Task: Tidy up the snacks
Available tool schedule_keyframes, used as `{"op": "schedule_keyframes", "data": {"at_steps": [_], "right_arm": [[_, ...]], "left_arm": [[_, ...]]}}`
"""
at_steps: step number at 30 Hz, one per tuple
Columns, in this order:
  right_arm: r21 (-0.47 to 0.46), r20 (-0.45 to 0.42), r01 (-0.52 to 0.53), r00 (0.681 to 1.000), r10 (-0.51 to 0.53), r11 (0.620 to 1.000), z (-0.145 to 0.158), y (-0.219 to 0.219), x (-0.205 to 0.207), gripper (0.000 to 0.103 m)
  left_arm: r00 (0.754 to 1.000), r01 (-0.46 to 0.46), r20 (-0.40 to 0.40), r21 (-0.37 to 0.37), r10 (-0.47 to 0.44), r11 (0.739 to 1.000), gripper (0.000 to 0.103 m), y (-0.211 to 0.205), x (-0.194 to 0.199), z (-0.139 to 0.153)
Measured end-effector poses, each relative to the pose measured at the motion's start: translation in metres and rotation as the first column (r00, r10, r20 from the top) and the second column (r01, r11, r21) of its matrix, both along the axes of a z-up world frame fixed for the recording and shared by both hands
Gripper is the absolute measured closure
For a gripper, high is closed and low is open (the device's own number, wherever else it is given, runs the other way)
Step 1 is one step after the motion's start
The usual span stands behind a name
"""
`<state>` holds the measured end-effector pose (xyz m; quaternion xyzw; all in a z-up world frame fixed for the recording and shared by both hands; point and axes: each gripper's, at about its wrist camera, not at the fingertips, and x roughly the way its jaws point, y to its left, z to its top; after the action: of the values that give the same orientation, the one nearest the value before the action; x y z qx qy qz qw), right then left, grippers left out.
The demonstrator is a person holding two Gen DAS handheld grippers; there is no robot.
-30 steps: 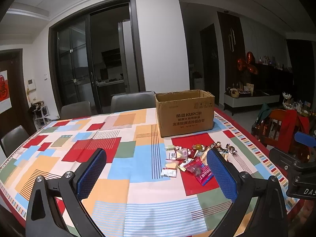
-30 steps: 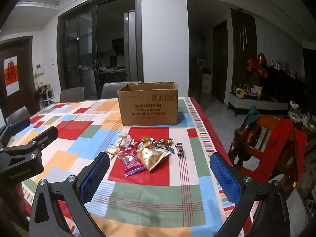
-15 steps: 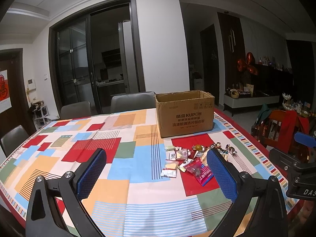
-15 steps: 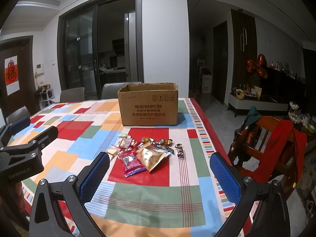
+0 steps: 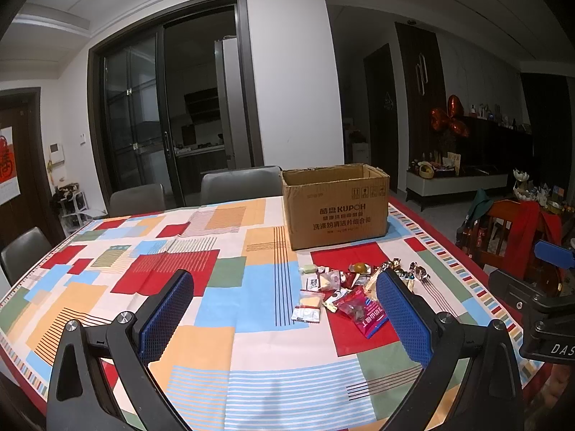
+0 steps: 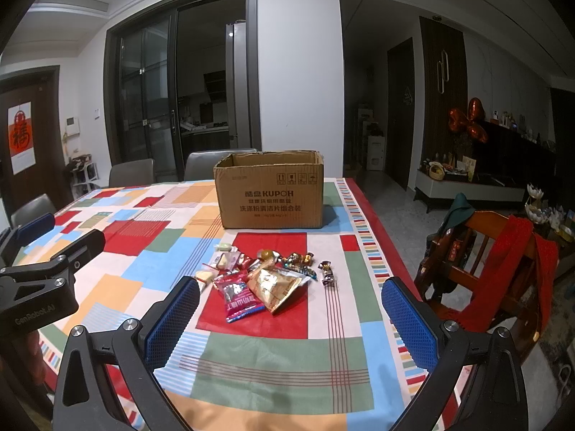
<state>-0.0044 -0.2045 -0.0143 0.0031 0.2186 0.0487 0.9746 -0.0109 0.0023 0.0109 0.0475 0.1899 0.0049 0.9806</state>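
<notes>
A pile of wrapped snacks lies on the patchwork tablecloth: a red packet (image 6: 239, 297), a gold packet (image 6: 275, 285) and several small candies (image 6: 298, 260). In the left wrist view the pile (image 5: 345, 287) is ahead to the right. An open cardboard box (image 6: 269, 192) (image 5: 336, 204) stands behind it. My left gripper (image 5: 284, 312) is open and empty above the table, left of the pile. My right gripper (image 6: 291, 318) is open and empty, short of the pile.
The table (image 6: 273, 373) has its right edge close to the snacks. A wooden chair with a red cloth (image 6: 503, 269) stands to the right. Grey chairs (image 5: 237, 183) line the far side. The left gripper's body (image 6: 39, 280) shows at the right view's left.
</notes>
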Motion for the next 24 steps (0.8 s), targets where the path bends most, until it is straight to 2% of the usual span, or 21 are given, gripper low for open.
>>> {"op": "schedule_keyframes", "data": {"at_steps": [24], "right_arm": [[-0.001, 0.001, -0.001, 1.0, 0.001, 1.0, -0.0009, -0.0001, -0.0001, 0.0]], "left_arm": [[1.0, 0.006, -0.011, -0.006, -0.007, 1.0, 0.0, -0.0012, 0.0012, -0.0028]]}}
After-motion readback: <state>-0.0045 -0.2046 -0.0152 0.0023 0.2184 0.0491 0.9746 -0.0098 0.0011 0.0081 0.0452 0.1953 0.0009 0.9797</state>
